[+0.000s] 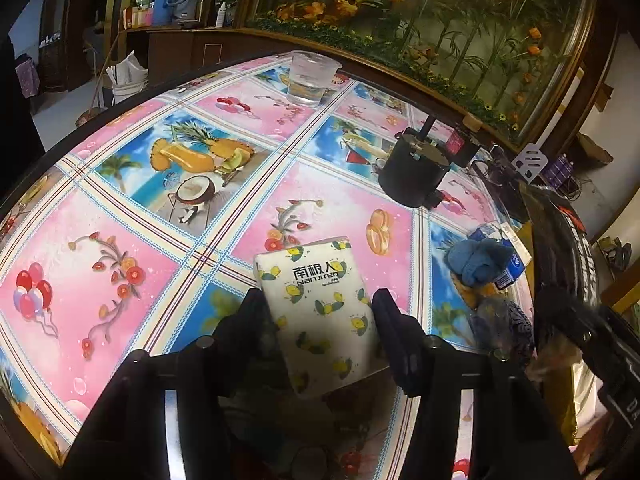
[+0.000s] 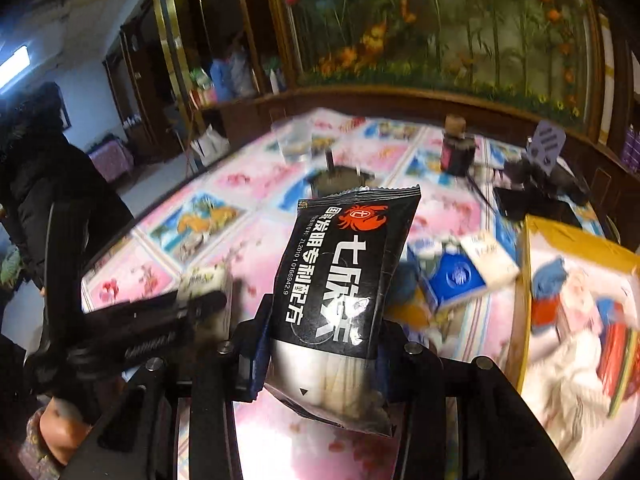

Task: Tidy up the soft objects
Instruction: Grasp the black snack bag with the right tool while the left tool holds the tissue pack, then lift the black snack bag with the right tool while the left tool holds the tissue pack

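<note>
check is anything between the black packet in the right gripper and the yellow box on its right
Nothing visible does. The black packet sits clamped in the right gripper, lifted above the tablecloth; the yellow box is open-topped, with only low tissue packs lying between.

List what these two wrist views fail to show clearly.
- Left wrist: tissue pack's near end, hidden behind the left gripper.
- Left wrist: items beside the blue cloth, covered by a dark blurred arm.
- Right wrist: box contents, motion-blurred.
- Right wrist: black packet's lower end, blurred between the fingers.
</note>
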### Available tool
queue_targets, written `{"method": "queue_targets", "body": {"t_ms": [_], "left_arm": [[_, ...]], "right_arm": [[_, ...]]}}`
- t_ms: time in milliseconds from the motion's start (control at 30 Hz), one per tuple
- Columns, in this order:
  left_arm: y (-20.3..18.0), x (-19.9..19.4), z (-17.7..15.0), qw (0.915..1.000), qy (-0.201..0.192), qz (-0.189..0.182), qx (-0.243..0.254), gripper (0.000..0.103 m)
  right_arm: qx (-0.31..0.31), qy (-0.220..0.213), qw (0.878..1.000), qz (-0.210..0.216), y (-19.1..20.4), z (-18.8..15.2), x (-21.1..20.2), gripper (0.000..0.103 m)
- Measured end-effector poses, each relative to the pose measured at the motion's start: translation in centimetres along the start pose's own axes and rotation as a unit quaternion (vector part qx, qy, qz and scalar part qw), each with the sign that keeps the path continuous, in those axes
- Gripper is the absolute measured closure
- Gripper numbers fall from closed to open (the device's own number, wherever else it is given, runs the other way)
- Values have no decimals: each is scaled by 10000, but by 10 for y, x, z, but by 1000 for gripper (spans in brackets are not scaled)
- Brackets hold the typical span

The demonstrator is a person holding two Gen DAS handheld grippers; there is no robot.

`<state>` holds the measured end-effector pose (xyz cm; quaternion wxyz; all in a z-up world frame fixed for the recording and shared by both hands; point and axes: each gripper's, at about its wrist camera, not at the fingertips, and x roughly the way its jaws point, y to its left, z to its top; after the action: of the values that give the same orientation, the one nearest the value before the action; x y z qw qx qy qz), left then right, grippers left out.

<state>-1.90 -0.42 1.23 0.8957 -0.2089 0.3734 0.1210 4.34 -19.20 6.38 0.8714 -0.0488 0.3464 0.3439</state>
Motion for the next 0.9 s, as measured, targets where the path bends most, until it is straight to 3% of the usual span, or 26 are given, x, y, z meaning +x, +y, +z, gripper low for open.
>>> {"method": "queue_targets", "body": {"t_ms": [67,133,233,400,633,900], "left_arm": [[-3,-5,-1,9999,-131,-16,46,48],[-6,-7,-1,9997,-211,-12,81,48],[-17,-7,0,9992,-324,140,179,48],[-39,-10,2,9982,-549,80,242,48],[-74,-18,-1,9918,-969,327,772,48],[-78,-24,-5,9872,-1175,532,941,48]], "right_arm": [[60,-283,9992,274,-9,-3,2,58],[198,-258,9988,376,-18,-3,5,58],[303,-507,9974,417,-27,0,-5,58],[548,-794,9939,542,-41,2,-25,58],[687,-749,9938,453,-50,-1,-32,58],[746,-754,9931,504,-50,-6,-36,58]]}}
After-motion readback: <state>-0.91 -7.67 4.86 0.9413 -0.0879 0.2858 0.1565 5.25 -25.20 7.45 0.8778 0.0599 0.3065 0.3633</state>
